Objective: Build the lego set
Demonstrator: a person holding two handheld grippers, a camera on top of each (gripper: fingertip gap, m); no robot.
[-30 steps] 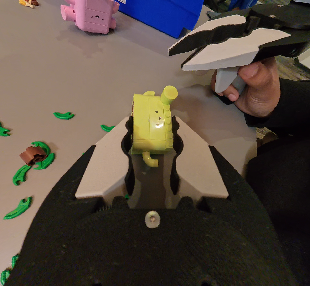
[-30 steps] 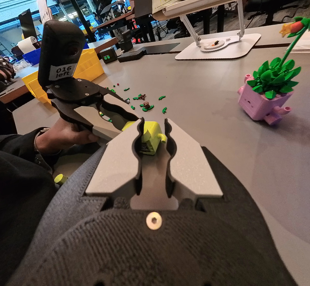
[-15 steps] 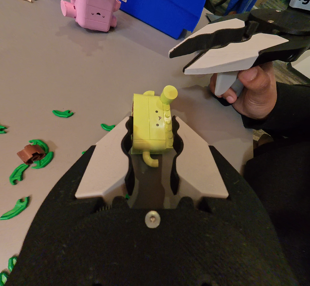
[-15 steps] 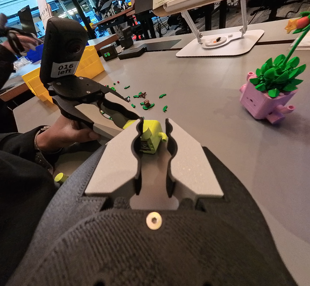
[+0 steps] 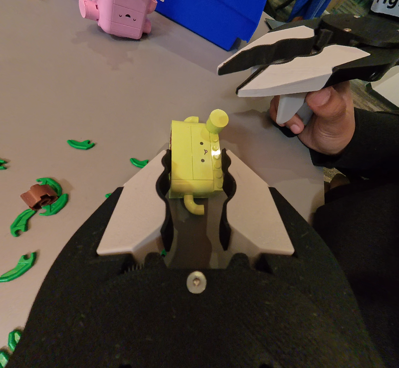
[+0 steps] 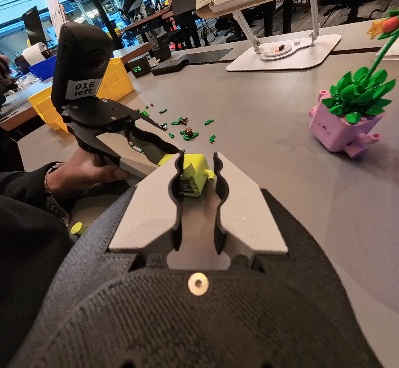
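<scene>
A lime-green lego pot point(image 5: 194, 159) with a small face lies on its side on the grey table point(image 5: 108, 76). A round peg sticks up at its far end and a curved hook points towards me. My left gripper point(image 5: 195, 152) is shut on its top and bottom. The pot also shows in the right wrist view point(image 6: 195, 174). My right gripper point(image 6: 198, 154) is open and empty, just short of the pot. In the left wrist view the right gripper point(image 5: 227, 83) hovers above and to the right of the pot.
A finished pink pot with a green plant point(image 5: 121, 12) point(image 6: 345, 128) stands farther back. Green leaf pieces point(image 5: 81, 144) and a brown piece point(image 5: 40, 195) lie scattered at left. A loose lime cylinder point(image 6: 78, 228) lies by the sleeve. A booklet stand point(image 6: 280, 55) and a yellow bin point(image 6: 116, 81) stand behind. One gripper's finger ends stand about 6 centimeters off the other's. My left gripper's tips are some 9 centimeters from the brown piece point(image 5: 40, 195).
Both views have shifted only slightly. The left gripper keeps its hold on the lime pot, and the right gripper stays open beside it.
</scene>
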